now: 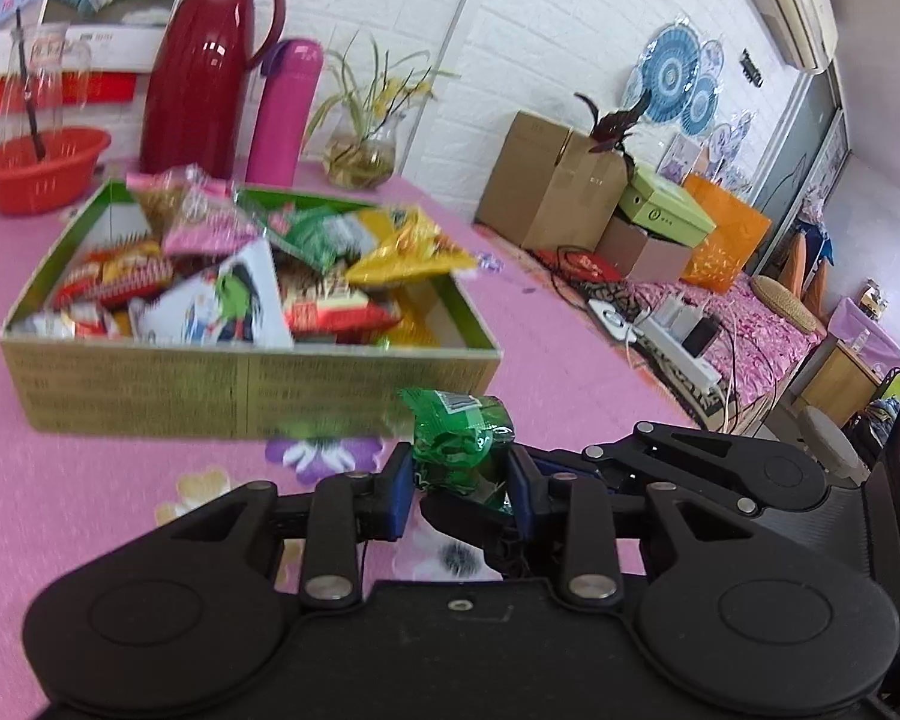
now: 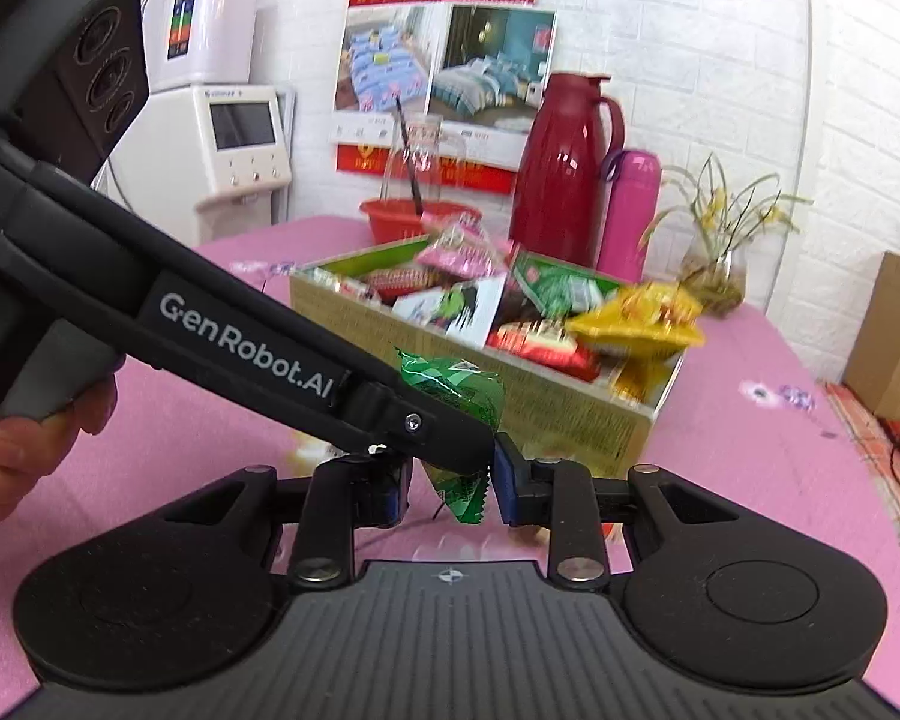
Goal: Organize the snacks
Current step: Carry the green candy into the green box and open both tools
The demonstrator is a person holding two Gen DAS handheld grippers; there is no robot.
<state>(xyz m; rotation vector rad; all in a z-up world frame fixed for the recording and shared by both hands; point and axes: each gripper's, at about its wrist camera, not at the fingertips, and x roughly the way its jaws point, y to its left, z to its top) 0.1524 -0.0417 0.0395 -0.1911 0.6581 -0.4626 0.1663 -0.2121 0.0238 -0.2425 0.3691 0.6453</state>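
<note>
A crumpled green snack packet point(image 1: 459, 438) hangs above the pink table, just in front of the snack box. My left gripper point(image 1: 459, 486) is shut on it, its blue pads pressing both sides. In the right wrist view the left gripper point(image 2: 468, 450) crosses in from the upper left, and the green packet point(image 2: 456, 384) sticks out above it. My right gripper point(image 2: 453, 495) is shut on the packet's lower end; its left pad is hidden behind the other tool. The cardboard box point(image 1: 246, 378) with green inner walls holds several mixed snack packets, and the same box point(image 2: 570, 414) lies beyond the packet.
A red thermos point(image 1: 204, 66), a pink bottle point(image 1: 285, 114), a red basin point(image 1: 42, 168) and a glass vase with a plant point(image 1: 360, 159) stand behind the box. Cardboard boxes point(image 1: 564, 180) and a power strip lie right of the table. A hand point(image 2: 24, 438) holds the left tool.
</note>
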